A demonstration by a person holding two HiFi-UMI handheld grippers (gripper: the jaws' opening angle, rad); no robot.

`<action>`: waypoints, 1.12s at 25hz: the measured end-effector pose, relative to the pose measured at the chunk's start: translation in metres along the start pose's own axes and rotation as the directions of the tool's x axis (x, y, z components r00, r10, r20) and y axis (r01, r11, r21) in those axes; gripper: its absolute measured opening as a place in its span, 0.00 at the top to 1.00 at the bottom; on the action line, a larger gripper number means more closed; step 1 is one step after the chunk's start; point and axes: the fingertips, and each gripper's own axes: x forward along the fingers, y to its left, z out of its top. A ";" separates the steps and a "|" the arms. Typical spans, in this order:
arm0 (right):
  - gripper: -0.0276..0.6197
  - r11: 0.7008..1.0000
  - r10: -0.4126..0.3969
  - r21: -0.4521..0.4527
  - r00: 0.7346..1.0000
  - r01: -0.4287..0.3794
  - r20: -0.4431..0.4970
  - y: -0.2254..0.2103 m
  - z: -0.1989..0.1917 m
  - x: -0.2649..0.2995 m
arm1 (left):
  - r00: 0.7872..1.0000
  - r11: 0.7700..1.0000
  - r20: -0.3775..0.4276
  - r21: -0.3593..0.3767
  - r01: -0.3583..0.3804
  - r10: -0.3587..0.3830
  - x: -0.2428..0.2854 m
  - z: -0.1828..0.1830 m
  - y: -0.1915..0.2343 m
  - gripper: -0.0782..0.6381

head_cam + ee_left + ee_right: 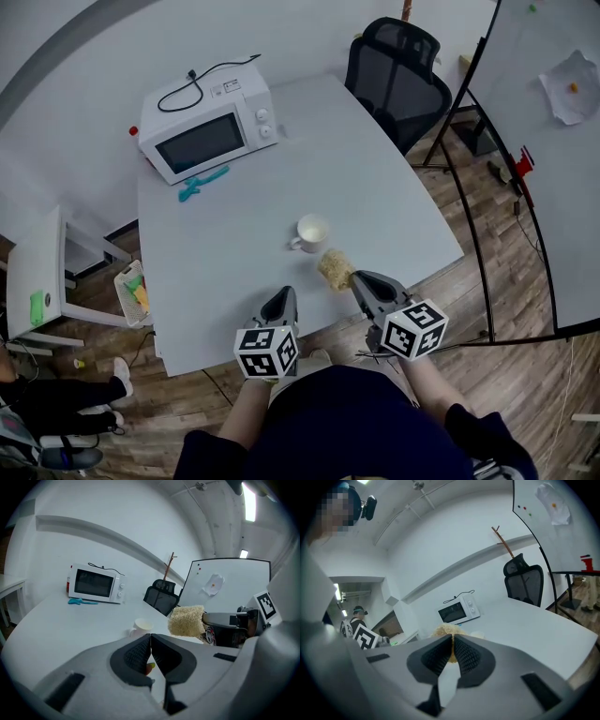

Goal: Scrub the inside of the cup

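Right gripper (357,279) jaws were clamped on a tan, coarse loofah sponge (335,268), left gripper (284,296) jaws were pressed together on nothing, small white ceramic cup (311,232) stood upright on the white table (384,178) just beyond the sponge.

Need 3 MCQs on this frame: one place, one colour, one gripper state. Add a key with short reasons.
1. Where is the cup?
A) on a shelf
B) on the table, near the sponge
C) in a sink

2. What colour is the tool in front of the microwave?
A) red
B) teal
C) black

3. The right gripper is:
A) open and empty
B) shut on the cup
C) shut on the sponge

Key:
1 B: the head view shows the cup standing on the white tabletop, just beyond the sponge.
2 B: it shows teal against the white table.
3 C: the right gripper view shows the jaws closed on the sponge.
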 end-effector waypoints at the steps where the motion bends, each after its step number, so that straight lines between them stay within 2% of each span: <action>1: 0.91 1.000 -0.004 0.002 1.000 0.004 0.002 -0.002 0.001 0.002 | 1.000 1.000 -0.002 0.004 0.003 -0.003 0.003 0.001 0.001 0.87; 13: 0.91 1.000 -0.003 0.011 1.000 0.003 -0.004 -0.030 0.020 0.010 | 0.999 0.999 -0.019 0.007 -0.033 0.033 0.030 0.004 0.010 0.87; 28: 0.91 0.986 0.163 -0.014 0.980 -0.166 -0.111 -0.065 0.042 0.055 | 0.982 0.981 -0.013 -0.049 -0.187 0.187 0.063 0.009 0.019 0.86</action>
